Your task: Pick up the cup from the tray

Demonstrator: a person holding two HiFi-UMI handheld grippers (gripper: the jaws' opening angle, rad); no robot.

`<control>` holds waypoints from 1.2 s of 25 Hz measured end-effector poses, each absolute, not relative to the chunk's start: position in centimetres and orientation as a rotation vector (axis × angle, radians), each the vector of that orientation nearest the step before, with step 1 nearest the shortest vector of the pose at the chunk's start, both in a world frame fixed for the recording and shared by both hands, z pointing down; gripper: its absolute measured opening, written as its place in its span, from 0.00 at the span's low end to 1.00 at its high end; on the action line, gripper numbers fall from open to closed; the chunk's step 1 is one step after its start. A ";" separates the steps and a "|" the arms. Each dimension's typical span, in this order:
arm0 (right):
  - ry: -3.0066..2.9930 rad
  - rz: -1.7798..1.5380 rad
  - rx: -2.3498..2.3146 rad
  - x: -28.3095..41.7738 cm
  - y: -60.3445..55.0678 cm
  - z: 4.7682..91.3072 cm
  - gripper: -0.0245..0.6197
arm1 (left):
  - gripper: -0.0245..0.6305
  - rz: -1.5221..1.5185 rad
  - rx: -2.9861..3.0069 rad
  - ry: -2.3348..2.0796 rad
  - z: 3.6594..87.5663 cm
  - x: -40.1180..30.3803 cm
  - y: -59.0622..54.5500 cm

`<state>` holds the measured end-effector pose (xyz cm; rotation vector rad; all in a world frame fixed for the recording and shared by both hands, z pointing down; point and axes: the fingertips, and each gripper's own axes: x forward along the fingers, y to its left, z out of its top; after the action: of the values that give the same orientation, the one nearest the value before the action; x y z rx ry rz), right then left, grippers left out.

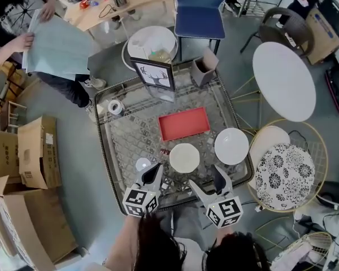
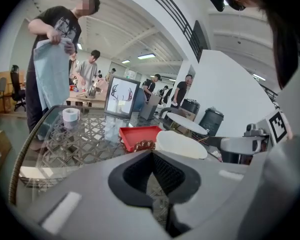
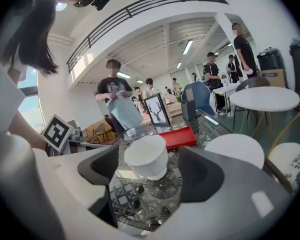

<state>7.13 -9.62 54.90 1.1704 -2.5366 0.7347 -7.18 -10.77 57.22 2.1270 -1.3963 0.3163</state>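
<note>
My right claw (image 3: 150,170) released, cup (image 3: 146,156) between its jaws, pads clear, my left claw (image 2: 152,156) clenched empty, tray (image 1: 183,123) farther off

Held side by side and tilted slightly down, the left gripper (image 1: 154,173) has its jaws together; the right gripper (image 1: 210,184) has them apart.
</note>
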 end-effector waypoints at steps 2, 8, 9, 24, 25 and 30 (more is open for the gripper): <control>-2.561 0.664 1.177 6.8 -9.7 52.6 0.54 | 0.04 0.300 2.164 -1.362 55.8 -6.6 -10.8; -2.562 0.621 1.196 4.4 -10.1 49.7 0.07 | 0.04 0.303 2.225 -1.246 52.2 -4.3 -10.3; -2.558 0.625 1.198 4.1 -10.1 49.5 0.07 | 0.04 0.297 2.229 -1.237 51.7 -4.1 -10.2; -2.504 0.562 1.130 0.9 -8.5 48.5 0.07 | 0.04 0.249 2.316 -1.178 47.7 -2.1 -9.7; -2.501 0.553 1.136 0.9 -8.7 48.4 0.07 | 0.04 0.242 2.322 -1.176 47.5 -2.0 -9.7; -2.480 0.496 1.153 0.9 -9.0 47.8 0.07 | 0.04 0.228 2.334 -1.179 46.7 -2.4 -9.7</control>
<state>0.85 -9.02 47.76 1.1529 -2.4797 0.4960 -2.40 -9.66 46.75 2.3343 -1.1792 0.2280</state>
